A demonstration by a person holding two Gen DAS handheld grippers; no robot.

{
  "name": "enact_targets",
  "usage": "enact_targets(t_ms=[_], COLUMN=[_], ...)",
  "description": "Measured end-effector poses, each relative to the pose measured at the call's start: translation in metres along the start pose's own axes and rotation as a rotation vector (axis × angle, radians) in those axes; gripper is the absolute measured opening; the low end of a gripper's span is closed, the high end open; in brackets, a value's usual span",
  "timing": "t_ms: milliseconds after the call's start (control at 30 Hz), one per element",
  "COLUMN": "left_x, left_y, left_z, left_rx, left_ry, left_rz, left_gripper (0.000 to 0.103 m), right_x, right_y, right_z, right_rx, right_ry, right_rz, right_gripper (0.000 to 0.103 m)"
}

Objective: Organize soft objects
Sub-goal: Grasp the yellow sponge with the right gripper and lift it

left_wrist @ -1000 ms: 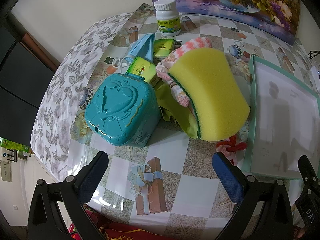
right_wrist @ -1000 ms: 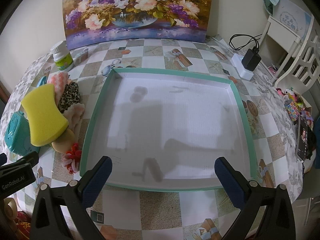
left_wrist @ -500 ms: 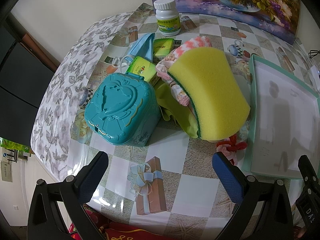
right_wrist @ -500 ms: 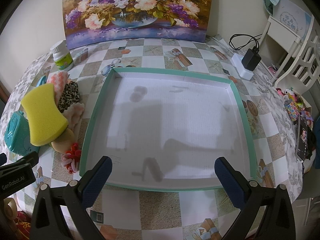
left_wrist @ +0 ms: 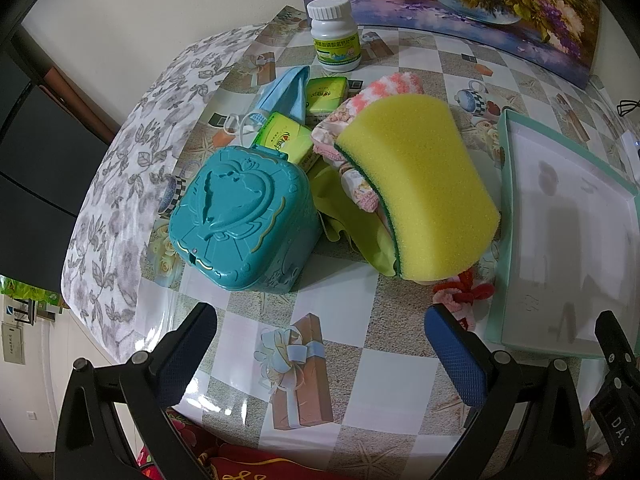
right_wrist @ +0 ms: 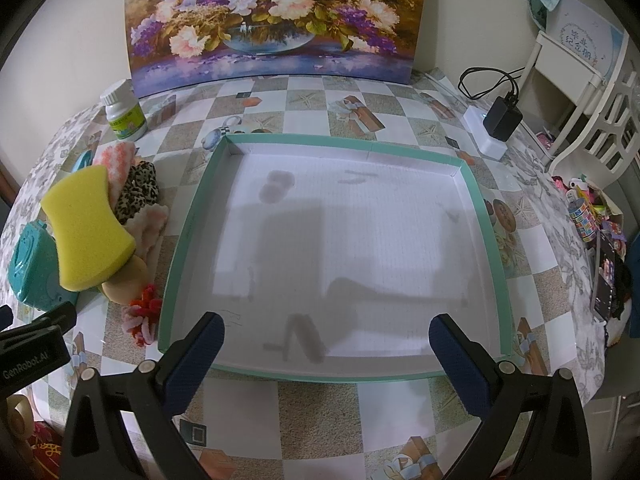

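A big yellow sponge (left_wrist: pixel 420 184) lies on top of a pile of soft things: a pink-and-white fluffy cloth (left_wrist: pixel 384 88), a green cloth (left_wrist: pixel 352 216) and a red-and-pink woolly piece (left_wrist: pixel 460 294). The sponge also shows in the right wrist view (right_wrist: pixel 86 228), beside a leopard-print cloth (right_wrist: pixel 138 190) and a round beige puff (right_wrist: pixel 124 280). A shallow teal-rimmed tray (right_wrist: pixel 486 216) with a white floor lies right of the pile. My left gripper (left_wrist: pixel 320 350) is open and empty, short of the pile. My right gripper (right_wrist: pixel 326 354) is open and empty over the tray's near rim.
A teal plastic case (left_wrist: pixel 240 220) sits left of the pile, with green packets (left_wrist: pixel 284 140), a blue mask (left_wrist: pixel 286 92) and a white pill bottle (left_wrist: pixel 334 34) behind. A flower painting (right_wrist: pixel 272 20) leans on the wall. A charger (right_wrist: pixel 498 122) and clutter lie far right.
Both grippers stay open. The views shift only very slightly; nothing on the table has moved.
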State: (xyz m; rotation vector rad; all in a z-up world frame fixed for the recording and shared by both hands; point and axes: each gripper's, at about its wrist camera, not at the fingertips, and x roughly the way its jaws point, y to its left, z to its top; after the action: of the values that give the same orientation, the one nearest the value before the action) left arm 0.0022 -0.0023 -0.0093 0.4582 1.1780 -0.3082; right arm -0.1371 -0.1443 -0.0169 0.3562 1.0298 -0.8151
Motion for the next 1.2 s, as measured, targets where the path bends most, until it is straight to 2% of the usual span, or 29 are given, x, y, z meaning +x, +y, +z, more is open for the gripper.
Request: enact_targets(t_ms=[167,267,433,600,933,1200], left_x=[-0.006,-0.019,-0.028,-0.026,-0.009,0.008], left_y=[0.003,0.016,0.049,0.073,0.088,0.090], left_z=[0.001,0.009,0.023,0.038,0.064,0.074], left_rx=[-0.014,-0.075,-0.215,-0.303,-0.381,-0.388], left_ry=[-0.031,-0.096,-0.165,-0.189,-0.155,-0.108], left_rz=[-0.025,-0.076,-0.090,-0.130,-0.197,-0.218], left_gripper=[0.103,0.103,0.103,0.103,0.103,0.103], right_x=[0.000,-0.011,-0.029,-0.032,-0.007,0.017], right_y=[0.000,0.001,0.010,0.037,0.101,0.139], right_z=[0.001,0.002,0.010,0.025,0.049,0.050], right_rx=[0.001,0.013,0.030,-0.013,-0.138,-0.265], right_ry=[-0.001,-0.067,-0.158,-0.187,-0.128,-0.059], right_rz=[0.003,0.038,0.189,0.274,0.395,0.413], right_gripper=[0.103,0.103,0.103,0.103,0.103,0.103])
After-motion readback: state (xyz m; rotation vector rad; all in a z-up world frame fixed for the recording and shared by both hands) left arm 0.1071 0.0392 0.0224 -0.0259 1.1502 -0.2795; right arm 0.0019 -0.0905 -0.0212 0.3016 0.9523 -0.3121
